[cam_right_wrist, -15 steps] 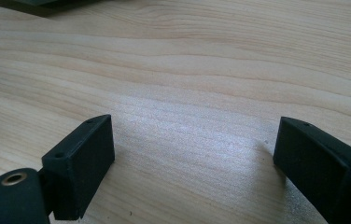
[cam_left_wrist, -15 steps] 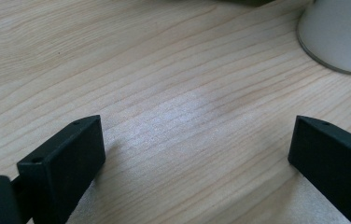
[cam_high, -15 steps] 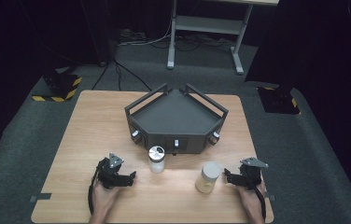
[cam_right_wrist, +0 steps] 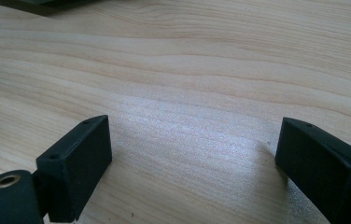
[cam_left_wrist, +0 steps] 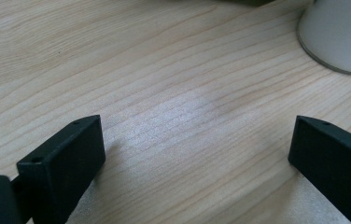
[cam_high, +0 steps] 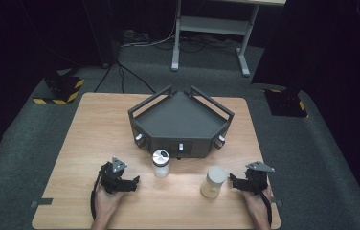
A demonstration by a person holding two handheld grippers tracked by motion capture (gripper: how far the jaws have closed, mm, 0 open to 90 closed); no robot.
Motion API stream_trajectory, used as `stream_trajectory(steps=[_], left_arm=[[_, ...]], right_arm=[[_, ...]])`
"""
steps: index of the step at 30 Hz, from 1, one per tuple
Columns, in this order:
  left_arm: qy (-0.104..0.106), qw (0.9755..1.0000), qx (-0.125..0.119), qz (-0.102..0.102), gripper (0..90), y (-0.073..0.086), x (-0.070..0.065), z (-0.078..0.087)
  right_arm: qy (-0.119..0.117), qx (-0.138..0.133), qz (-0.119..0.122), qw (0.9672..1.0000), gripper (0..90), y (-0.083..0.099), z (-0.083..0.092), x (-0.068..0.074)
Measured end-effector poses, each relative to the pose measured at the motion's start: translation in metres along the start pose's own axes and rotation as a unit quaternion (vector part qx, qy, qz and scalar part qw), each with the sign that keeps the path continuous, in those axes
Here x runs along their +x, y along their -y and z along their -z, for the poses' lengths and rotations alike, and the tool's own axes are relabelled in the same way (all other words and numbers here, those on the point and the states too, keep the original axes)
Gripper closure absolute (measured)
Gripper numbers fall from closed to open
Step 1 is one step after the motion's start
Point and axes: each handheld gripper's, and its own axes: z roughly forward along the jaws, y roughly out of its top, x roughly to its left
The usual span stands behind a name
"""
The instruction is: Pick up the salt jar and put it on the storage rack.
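Both claws wide open, nothing between the jaws: left gripper (cam_high: pixel 135 181) sits left of the clear jar (cam_high: pixel 160 163), right gripper (cam_high: pixel 233 180) just beside the white jar (cam_high: pixel 213 182). Can't read any label on either jar

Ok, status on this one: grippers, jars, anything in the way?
Left gripper and right gripper open, empty. Metal-lidded jar and cream jar upright between them. Path clear.

Left claw (cam_high: pixel 132 182) edged slightly toward clear jar (cam_high: pixel 160 163) (jaws apart); right claw (cam_high: pixel 234 180) unmoved
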Motion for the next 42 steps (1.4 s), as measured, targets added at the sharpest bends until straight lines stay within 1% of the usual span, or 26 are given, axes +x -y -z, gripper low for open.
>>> stream_trajectory(steps=[20,25,28,32,36,38,39,42], left_arm=[[0.000,1.0000,0.001,-0.002,3.5,-0.0007,-0.0004,0.0000],[0.000,1.0000,0.000,-0.004,4.4,0.0000,-0.0007,0.0005],[0.000,0.9999,-0.001,-0.010,4.4,0.0003,-0.0016,0.0009],[0.007,0.9998,-0.001,-0.016,4.0,-0.0001,-0.0026,0.0007],[0.012,0.9998,-0.004,-0.015,3.8,0.0004,-0.0031,0.0001],[0.020,0.9997,-0.005,-0.013,3.7,-0.0002,-0.0020,-0.0006],[0.020,0.9997,-0.005,-0.013,3.7,-0.0002,-0.0020,-0.0006],[0.023,0.9996,-0.005,-0.017,3.6,-0.0018,-0.0020,-0.0001]], right_arm=[[0.000,0.000,-0.001,1.0000,10.0,-0.0003,-0.0002,0.0003],[0.000,0.000,-0.001,1.0000,10.0,-0.0003,-0.0002,0.0004],[0.000,0.000,-0.001,1.0000,10.0,-0.0003,-0.0002,0.0004],[0.000,0.000,-0.001,1.0000,10.0,-0.0003,-0.0002,0.0004],[0.000,0.000,-0.001,1.0000,10.0,-0.0003,-0.0002,0.0003],[0.000,0.000,-0.001,1.0000,10.1,-0.0003,-0.0002,0.0001],[0.000,0.000,-0.001,1.0000,10.1,-0.0003,-0.0002,0.0001],[0.000,0.000,-0.001,1.0000,10.1,-0.0003,-0.0002,0.0001]])
